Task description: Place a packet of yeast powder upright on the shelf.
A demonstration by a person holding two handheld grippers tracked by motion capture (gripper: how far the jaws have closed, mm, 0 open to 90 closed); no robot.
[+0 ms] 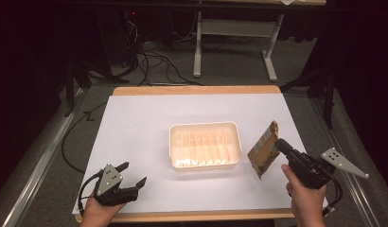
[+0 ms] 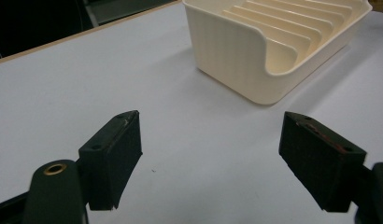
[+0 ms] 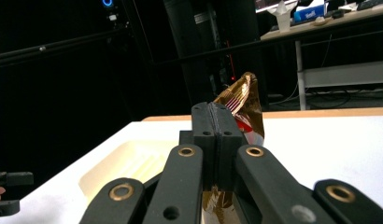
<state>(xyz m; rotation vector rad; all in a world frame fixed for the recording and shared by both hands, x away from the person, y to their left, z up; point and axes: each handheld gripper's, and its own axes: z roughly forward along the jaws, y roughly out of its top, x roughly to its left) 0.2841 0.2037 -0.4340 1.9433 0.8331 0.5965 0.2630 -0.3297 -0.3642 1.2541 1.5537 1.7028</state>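
- The right gripper [image 1: 280, 145], right of centre in the high view, pinched a light, crinkly brown packet [image 1: 263, 150] at its edge.
- The left gripper [image 1: 134, 174], lower left, stood open and empty.
- A firm edge pinch probably suited the thin foil.

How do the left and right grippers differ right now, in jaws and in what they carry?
The left gripper has its jaws wide apart with nothing between them; the right gripper has its jaws pressed together on a gold-brown packet. The left gripper sits low near the table's front edge, left of the cream tray; the right gripper holds the packet raised to the tray's right. Both are black, two-jawed and hand-held.
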